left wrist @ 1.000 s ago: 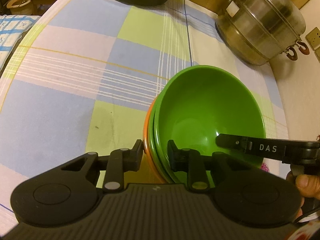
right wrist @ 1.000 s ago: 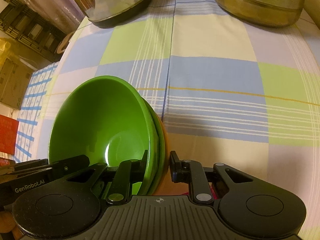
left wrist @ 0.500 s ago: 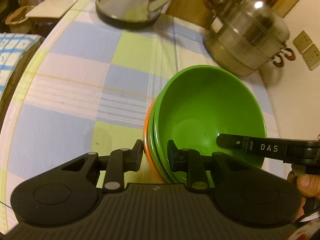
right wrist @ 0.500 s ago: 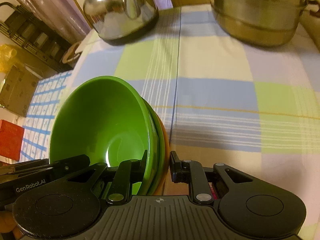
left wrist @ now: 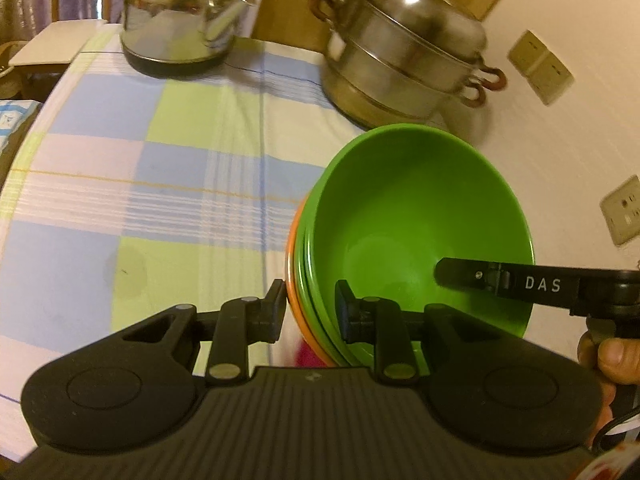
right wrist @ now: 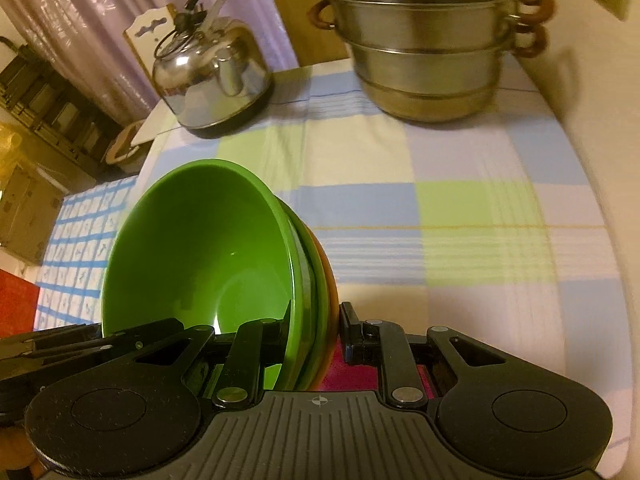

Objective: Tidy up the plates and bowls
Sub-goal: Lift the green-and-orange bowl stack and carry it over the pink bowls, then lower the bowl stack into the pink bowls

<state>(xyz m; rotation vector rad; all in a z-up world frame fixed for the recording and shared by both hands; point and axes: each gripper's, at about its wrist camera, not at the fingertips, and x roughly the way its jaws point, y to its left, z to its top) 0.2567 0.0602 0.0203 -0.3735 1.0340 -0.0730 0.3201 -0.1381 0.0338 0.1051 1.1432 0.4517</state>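
Observation:
A stack of dishes, a green bowl (left wrist: 416, 224) nested in a green plate and an orange plate (left wrist: 294, 280), is held up above the table. My left gripper (left wrist: 310, 306) is shut on the stack's rim at one side. My right gripper (right wrist: 314, 330) is shut on the rim at the opposite side; its finger marked DAS (left wrist: 516, 282) reaches into the bowl in the left wrist view. The green bowl (right wrist: 200, 252) and orange plate edge (right wrist: 326, 280) also show in the right wrist view. Something pink (right wrist: 352, 372) shows under the stack; I cannot tell what it is.
A checked tablecloth (left wrist: 160, 184) covers the table. A steel kettle (left wrist: 180, 12) stands at the far left and a stacked steel steamer pot (left wrist: 404, 60) at the far right. A wall with sockets (left wrist: 540, 66) is at the right. A chair (left wrist: 52, 40) stands beyond the table.
Both grippers have lifted the stack together and tipped upward. The table has dropped lower in both views, and the kettle and steamer have come fully into view.

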